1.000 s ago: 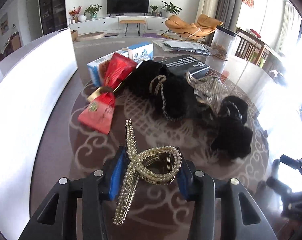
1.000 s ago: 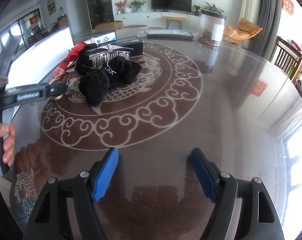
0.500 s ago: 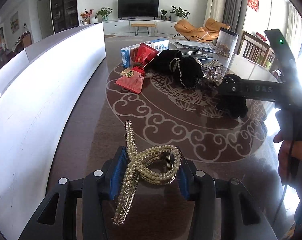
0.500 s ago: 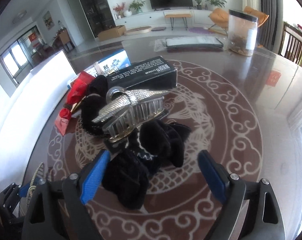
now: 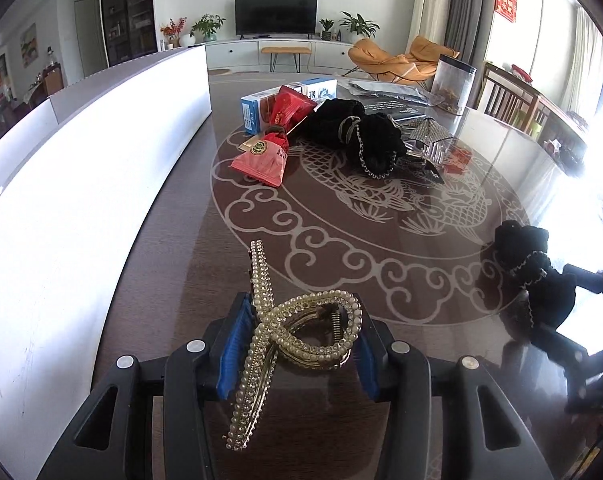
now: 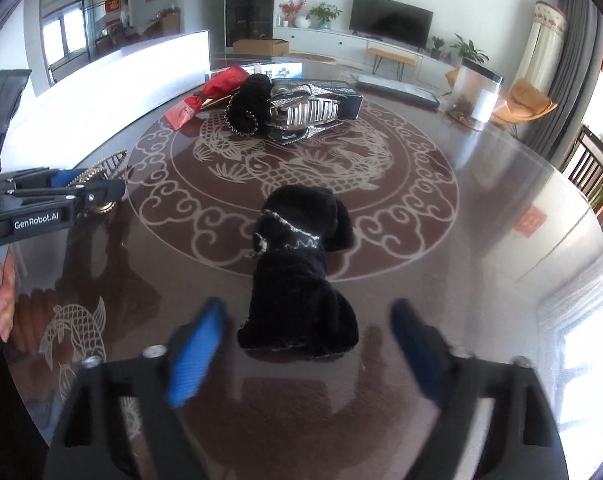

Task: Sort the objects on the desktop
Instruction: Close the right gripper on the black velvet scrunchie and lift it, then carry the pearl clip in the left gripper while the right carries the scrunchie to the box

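Observation:
My left gripper (image 5: 297,344) is shut on a pearl hair claw (image 5: 289,332), low over the table near its left side; it also shows in the right wrist view (image 6: 97,184). My right gripper (image 6: 305,348) is open, its blue pads (image 6: 193,352) blurred on either side of a black velvet scrunchie (image 6: 301,272) lying on the table; the scrunchie also shows in the left wrist view (image 5: 537,276). Farther back lie another black scrunchie (image 5: 361,132), a silver rhinestone claw (image 6: 305,108), a red packet (image 5: 269,148), a blue-white box (image 5: 293,96) and a black box (image 6: 341,92).
The round dark table (image 5: 381,232) has a swirl and dragon pattern. A long white panel (image 5: 81,184) runs along its left side. A clear jar (image 6: 477,96) and a flat grey packet (image 6: 397,88) stand at the far side.
My right gripper has pulled back toward the table's near edge, and one black scrunchie now lies apart from the pile between its open jaws. My left gripper still holds the pearl claw.

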A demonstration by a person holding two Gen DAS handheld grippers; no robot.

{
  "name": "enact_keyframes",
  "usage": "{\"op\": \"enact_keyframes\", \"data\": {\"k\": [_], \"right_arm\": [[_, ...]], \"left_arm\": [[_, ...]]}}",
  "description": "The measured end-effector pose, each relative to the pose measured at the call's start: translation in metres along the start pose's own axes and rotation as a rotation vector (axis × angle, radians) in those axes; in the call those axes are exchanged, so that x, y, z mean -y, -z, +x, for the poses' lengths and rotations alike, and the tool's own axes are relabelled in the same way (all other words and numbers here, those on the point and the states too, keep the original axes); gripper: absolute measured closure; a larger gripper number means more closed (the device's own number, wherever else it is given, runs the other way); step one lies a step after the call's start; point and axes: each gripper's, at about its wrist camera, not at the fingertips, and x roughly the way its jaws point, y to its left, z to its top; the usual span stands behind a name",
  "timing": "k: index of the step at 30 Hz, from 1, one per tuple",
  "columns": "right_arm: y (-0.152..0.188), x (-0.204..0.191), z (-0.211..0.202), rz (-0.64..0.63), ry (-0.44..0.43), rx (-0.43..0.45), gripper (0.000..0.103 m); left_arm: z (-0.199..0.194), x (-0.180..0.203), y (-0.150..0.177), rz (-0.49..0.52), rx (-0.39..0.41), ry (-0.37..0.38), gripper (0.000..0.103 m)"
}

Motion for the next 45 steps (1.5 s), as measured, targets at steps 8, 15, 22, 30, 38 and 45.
{"op": "enact_keyframes", "data": {"k": [8, 15, 22, 30, 38, 45], "right_arm": [[-0.007, 0.000, 0.013, -0.013, -0.005, -0.043, 0.000], [-0.006, 0.013, 0.021, 0.061, -0.065, -0.073, 0.000], [-0.006, 0.012, 0.021, 0.061, -0.064, -0.073, 0.000], [-0.006, 0.012, 0.021, 0.063, -0.063, -0.073, 0.000], [-0.005, 0.012, 0.021, 0.071, -0.058, -0.072, 0.000], [-0.004, 0.012, 0.021, 0.071, -0.057, -0.071, 0.000]], "left_arm": [[0.009, 0.005, -0.002, 0.030, -0.058, -0.029, 0.004], [0.013, 0.006, -0.002, 0.040, -0.075, -0.019, 0.000], [0.013, 0.006, -0.003, 0.039, -0.075, -0.019, 0.000], [0.014, 0.006, -0.003, 0.039, -0.075, -0.019, 0.000], [0.014, 0.005, -0.003, 0.039, -0.075, -0.019, 0.000], [0.014, 0.006, -0.003, 0.039, -0.075, -0.019, 0.000]]}}
